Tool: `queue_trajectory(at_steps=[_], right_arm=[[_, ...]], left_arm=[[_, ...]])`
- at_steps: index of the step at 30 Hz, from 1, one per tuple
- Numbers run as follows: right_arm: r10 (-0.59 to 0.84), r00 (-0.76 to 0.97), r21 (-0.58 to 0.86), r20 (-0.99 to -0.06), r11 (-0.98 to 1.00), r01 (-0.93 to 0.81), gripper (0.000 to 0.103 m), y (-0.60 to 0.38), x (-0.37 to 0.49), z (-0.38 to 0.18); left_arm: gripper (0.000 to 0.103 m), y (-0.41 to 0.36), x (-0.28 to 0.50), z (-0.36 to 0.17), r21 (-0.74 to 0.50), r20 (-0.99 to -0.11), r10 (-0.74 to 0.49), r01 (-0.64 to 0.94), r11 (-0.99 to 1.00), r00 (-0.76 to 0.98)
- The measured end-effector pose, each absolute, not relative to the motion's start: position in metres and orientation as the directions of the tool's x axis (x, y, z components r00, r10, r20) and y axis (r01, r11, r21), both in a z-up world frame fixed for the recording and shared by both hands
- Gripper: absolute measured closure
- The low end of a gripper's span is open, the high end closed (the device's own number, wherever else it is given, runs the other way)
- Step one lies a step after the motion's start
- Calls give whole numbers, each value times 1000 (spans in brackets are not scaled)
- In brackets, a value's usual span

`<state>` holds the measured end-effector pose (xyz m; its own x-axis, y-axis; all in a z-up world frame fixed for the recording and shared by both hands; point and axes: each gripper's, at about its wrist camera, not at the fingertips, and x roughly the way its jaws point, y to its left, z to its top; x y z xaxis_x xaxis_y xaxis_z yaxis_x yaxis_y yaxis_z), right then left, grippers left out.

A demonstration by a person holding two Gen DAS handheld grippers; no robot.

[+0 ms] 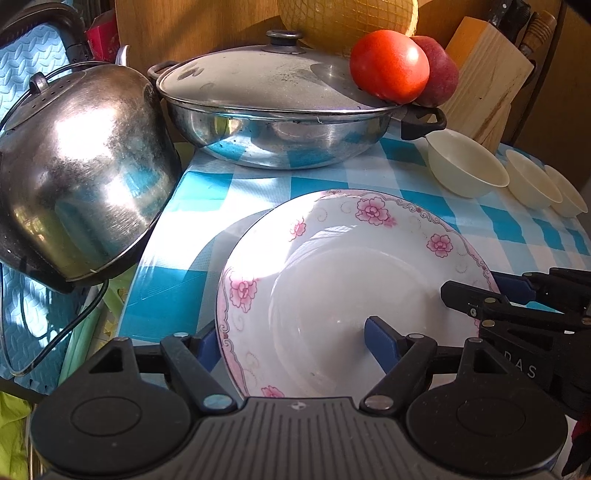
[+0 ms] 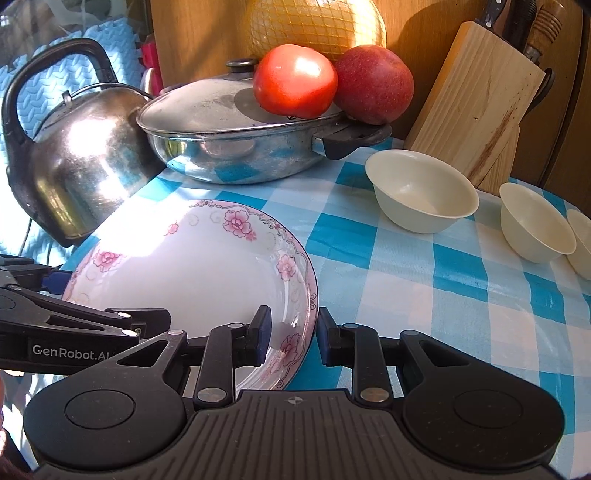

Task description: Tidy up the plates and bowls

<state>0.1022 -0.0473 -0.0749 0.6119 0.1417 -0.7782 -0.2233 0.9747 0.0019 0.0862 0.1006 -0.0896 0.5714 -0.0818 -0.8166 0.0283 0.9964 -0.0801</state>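
Note:
A white plate [image 1: 332, 280] [image 2: 207, 273] with pink flowers on its rim lies on the blue-check tablecloth [image 2: 424, 295]. My left gripper [image 1: 293, 339] [image 2: 110, 297] stands open astride the plate's left rim, one pad outside and one inside, neither pressing on it. My right gripper [image 2: 293, 334] [image 1: 480, 290] is shut on the plate's right rim, with a pad on each side. Three small cream bowls [image 2: 421, 188] [image 2: 535, 221] [image 2: 581, 240] stand in a row at the right, apart from the plate; they also show in the left wrist view [image 1: 465, 166].
A steel kettle [image 1: 81, 177] sits close to the plate's left, at the table's left edge. Behind are a lidded steel pan [image 2: 236, 136] carrying a tomato [image 2: 295, 79] and an apple [image 2: 373, 83], a netted yellow fruit [image 2: 317, 26] and a wooden knife block [image 2: 480, 96].

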Motion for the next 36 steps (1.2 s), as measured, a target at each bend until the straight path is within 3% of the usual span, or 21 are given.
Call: queue_trajectory(at_steps=[3, 12, 36], right_arm=[[160, 615, 17, -772, 973, -231, 62, -48, 102, -79], [125, 621, -27, -773, 973, -229, 69, -43, 100, -75], [79, 674, -76, -734, 978, -197, 69, -51, 83, -59]], left_arm=[[25, 98, 85, -91, -67, -802, -74, 33, 997, 593], [23, 96, 89, -92, -82, -804, -90, 40, 996, 588], [26, 88, 81, -79, -120, -773, -138, 70, 990, 619]])
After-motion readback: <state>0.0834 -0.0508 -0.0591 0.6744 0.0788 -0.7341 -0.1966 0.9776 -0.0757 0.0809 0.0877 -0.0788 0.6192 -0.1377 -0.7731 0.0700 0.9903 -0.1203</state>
